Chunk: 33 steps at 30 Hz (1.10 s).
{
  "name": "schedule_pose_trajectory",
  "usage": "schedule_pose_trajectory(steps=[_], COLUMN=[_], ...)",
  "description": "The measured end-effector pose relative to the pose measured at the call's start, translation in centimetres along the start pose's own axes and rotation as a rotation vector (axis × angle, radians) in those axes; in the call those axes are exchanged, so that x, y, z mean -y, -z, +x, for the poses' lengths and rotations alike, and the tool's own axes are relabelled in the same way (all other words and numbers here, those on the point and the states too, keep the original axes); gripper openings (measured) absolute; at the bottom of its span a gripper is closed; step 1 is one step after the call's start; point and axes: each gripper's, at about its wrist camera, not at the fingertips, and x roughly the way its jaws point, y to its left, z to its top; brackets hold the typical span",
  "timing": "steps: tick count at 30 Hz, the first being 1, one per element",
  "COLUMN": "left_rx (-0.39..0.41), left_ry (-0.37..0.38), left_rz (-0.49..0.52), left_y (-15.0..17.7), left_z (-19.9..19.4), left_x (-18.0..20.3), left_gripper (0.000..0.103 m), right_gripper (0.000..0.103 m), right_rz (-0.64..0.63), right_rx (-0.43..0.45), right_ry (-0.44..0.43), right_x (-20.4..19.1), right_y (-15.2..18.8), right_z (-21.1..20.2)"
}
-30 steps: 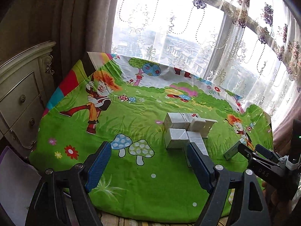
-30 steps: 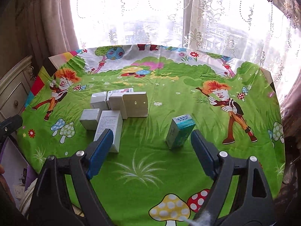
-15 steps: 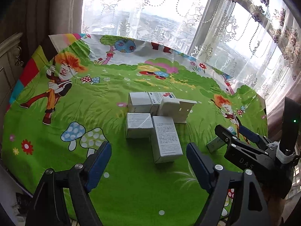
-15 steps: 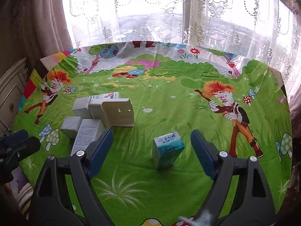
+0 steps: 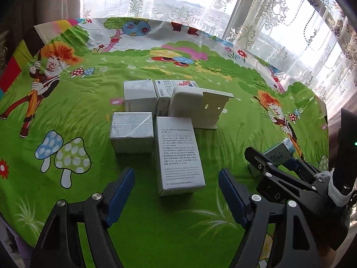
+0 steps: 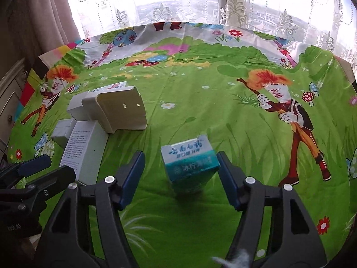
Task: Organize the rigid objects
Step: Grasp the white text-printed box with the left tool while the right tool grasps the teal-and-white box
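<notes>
The cloth-covered surface [image 6: 200,93] carries a cluster of white boxes [image 6: 89,125] at ten o'clock of the right tool [image 6: 180,174]. The teal box [image 6: 189,163] stands upright between that tool's wide fingers, seemingly touching the right one. The left tool [image 5: 176,194], wide and empty, faces the cluster.

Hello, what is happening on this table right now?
A person with two handheld grippers is tidying boxes on a cartoon tablecloth. The right gripper, open, straddles an upright teal box without squeezing it yet. The left gripper, also open, faces a cluster of white boxes.
</notes>
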Motion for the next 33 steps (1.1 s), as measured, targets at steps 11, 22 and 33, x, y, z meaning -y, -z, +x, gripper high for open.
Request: schedule_pose_trajectory(steps=[11,22,33], left_rx=[0.001,0.034,0.076], left_ry=[-0.023,0.017,0.038], left_rz=[0.03,0.004,-0.056], left_y=[0.2,1.5,2.6], left_z=[1.8,0.1,-2.6], left_x=[0.5,0.1,-1.6], left_gripper=[0.046,0.045,0.043], right_gripper=[0.04,0.04,0.04], right_rz=[0.08,0.074,0.068], right_rx=[0.014,0.032,0.043], right_ry=[-0.072,-0.039,-0.037], right_x=[1.4,0.9,-1.1], right_y=[0.6,1.4,2.3], right_z=[0.4,-1.0,-4.0])
